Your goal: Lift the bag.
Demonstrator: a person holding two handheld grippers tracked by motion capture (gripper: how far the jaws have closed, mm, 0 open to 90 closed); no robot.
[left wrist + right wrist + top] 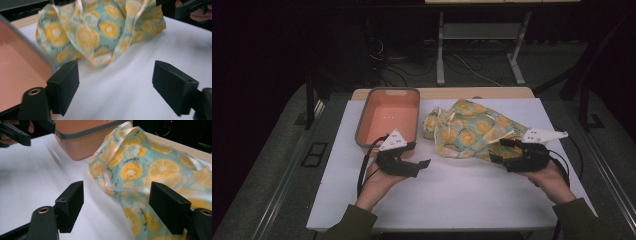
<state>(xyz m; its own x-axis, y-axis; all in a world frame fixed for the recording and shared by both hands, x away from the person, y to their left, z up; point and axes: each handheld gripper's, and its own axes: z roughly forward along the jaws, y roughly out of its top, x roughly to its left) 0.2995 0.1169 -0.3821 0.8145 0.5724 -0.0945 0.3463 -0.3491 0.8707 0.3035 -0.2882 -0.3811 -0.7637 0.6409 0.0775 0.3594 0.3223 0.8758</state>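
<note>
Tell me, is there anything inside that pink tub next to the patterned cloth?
The pink tub looks empty: in the high view its floor shows bare. The left gripper covers part of the tub's near rim there. The patterned cloth lies beside it on the white table, not inside.

Both your hand-held grippers hang open and empty.

Your left hand-held gripper (424,164) points right with its jaws spread wide; your right hand-held gripper (498,151) points left, jaws likewise parted. Your forearms enter from below, well apart, each hand wrapped under its grip.
</note>
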